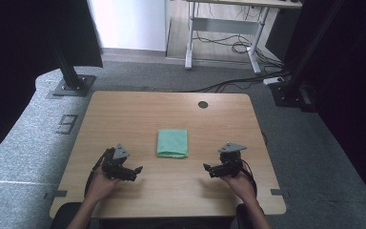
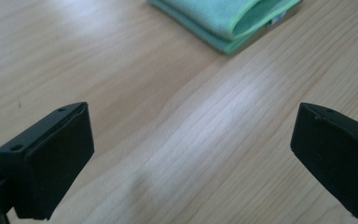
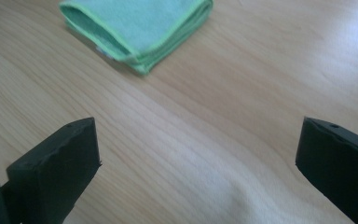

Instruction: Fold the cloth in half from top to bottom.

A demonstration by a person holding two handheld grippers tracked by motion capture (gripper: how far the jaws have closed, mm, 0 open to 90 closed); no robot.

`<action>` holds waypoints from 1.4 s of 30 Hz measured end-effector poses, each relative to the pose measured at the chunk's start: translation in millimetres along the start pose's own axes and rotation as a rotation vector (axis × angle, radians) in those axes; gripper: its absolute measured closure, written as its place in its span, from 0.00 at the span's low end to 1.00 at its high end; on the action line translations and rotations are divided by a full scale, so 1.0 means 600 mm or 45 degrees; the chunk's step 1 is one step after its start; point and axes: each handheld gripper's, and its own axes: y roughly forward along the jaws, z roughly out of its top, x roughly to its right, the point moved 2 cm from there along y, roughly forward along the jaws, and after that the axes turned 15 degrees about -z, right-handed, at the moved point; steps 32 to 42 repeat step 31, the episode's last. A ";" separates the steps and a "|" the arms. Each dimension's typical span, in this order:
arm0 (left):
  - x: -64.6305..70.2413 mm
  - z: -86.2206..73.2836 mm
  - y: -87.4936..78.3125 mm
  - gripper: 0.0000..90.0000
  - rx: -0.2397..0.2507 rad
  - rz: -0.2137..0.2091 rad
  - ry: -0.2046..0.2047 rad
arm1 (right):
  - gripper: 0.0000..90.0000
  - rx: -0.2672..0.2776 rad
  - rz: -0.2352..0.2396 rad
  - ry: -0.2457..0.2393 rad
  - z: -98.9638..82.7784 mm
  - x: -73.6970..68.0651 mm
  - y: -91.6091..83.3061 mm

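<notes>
Flanking a folded green cloth (image 1: 172, 143), both grippers sit low over the near half of the tabletop (image 1: 124, 109), and the work in hand looks like either a final release or the start of a fresh grab on that cloth. It lies flat near the middle of the tabletop, a little toward the near edge, as a neat stack of layers with lighter green hems. The left gripper (image 1: 132, 172) hovers near its left side and the right gripper (image 1: 210, 169) near its right, both clear of it and both aimed inward. Each has its jaws spread wide with nothing between them but bare wood, as both gripper views show.

If the cloth is to be picked up or unfolded, the corner matters. In the right gripper view the cloth (image 3: 137, 28) shows a stacked corner with open layer edges facing the camera; in the left gripper view the cloth (image 2: 223, 21) shows a rounded fold and a gap between layers. A good grasp likely means coming in low and level, sliding one jaw under just the top layer, and closing only once the hem is well inside. Pinching all layers together would probably lift the whole bundle instead of opening it.
</notes>
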 end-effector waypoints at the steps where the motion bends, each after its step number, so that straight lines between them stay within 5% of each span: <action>1: -0.001 -0.005 0.000 0.00 0.000 0.000 -0.007 | 0.00 -0.007 -0.004 0.005 -0.005 0.001 0.000; 19: -0.018 -0.049 0.025 0.00 -0.084 -0.019 -0.088 | 0.00 -0.142 -0.030 0.034 -0.073 0.008 0.033; 42: -0.020 -0.048 0.027 0.00 -0.083 -0.015 -0.119 | 0.00 -0.101 -0.061 0.020 -0.076 0.004 0.037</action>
